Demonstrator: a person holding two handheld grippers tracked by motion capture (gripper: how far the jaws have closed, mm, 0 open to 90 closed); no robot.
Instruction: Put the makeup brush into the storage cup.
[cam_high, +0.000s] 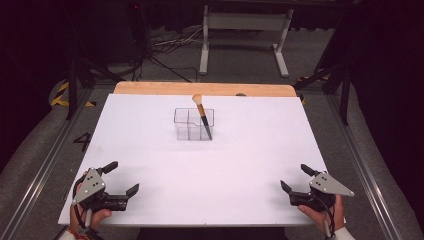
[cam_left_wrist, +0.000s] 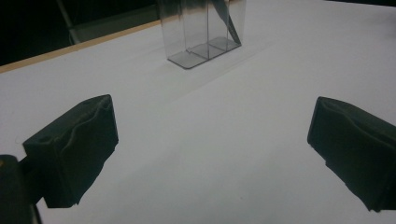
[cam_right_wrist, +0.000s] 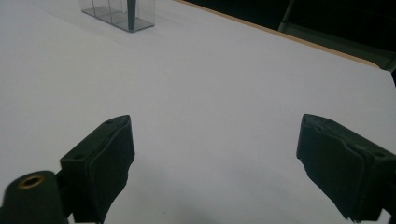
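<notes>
Both grippers sit at the near edge of the white tabletop (cam_high: 150, 150), jaws spread wide, nothing held. The left gripper (cam_high: 122, 178) is down at seven o'clock, the right gripper (cam_high: 294, 179) at five. Out past the centre, toward twelve, stands the clear organiser (cam_high: 194, 124), and the brush (cam_high: 202, 116) is in its right-hand compartment, handle tip down at the bottom, pale bristle head up and leaning back toward eleven. So the long axis runs steeply upward, tilted away from the person.

From the left gripper the organiser (cam_left_wrist: 201, 32) lies ahead toward one o'clock, from the right gripper it lies ahead toward eleven (cam_right_wrist: 119, 13); both are well apart from it. I'd call the distances close to even, though the brush sits on the organiser's right side, which favours the right gripper by a little. Any reach will need to come in above the rim and close across the handle.

No brand, label or writing can be read on the brush or the organiser.
</notes>
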